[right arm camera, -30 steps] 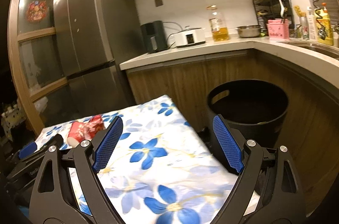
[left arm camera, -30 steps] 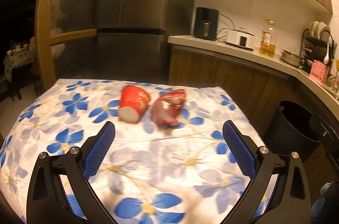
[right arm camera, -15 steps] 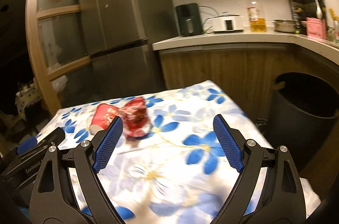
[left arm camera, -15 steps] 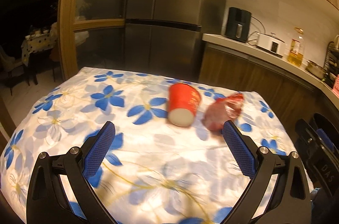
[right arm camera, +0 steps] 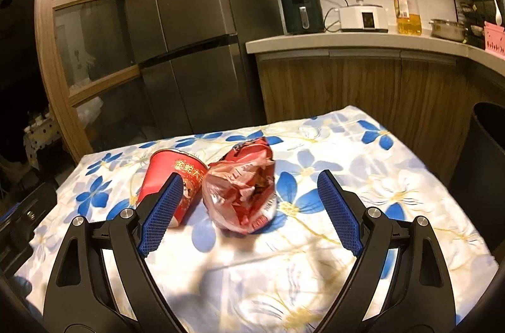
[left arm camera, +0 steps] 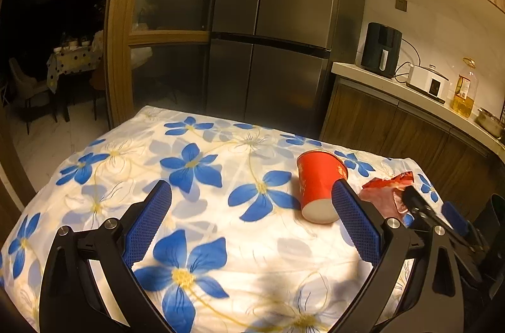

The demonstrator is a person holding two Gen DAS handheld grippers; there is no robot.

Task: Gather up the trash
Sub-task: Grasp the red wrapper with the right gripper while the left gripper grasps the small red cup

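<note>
Red crinkly wrapper [right arm camera: 243,191] lay at twelve o'clock from the right gripper [right arm camera: 249,207], jaws wide and empty; it might nudge the red cup [right arm camera: 170,181] rolling.

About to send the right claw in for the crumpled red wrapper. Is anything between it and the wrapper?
Nothing visible. The right claw is open, with only bare flowered tablecloth before the crumpled red wrapper. The red paper cup lies on its side close beside the wrapper, behind the claw's left finger.

Right gripper [right arm camera: 249,211] nearer red wrapper [right arm camera: 244,191]
</note>
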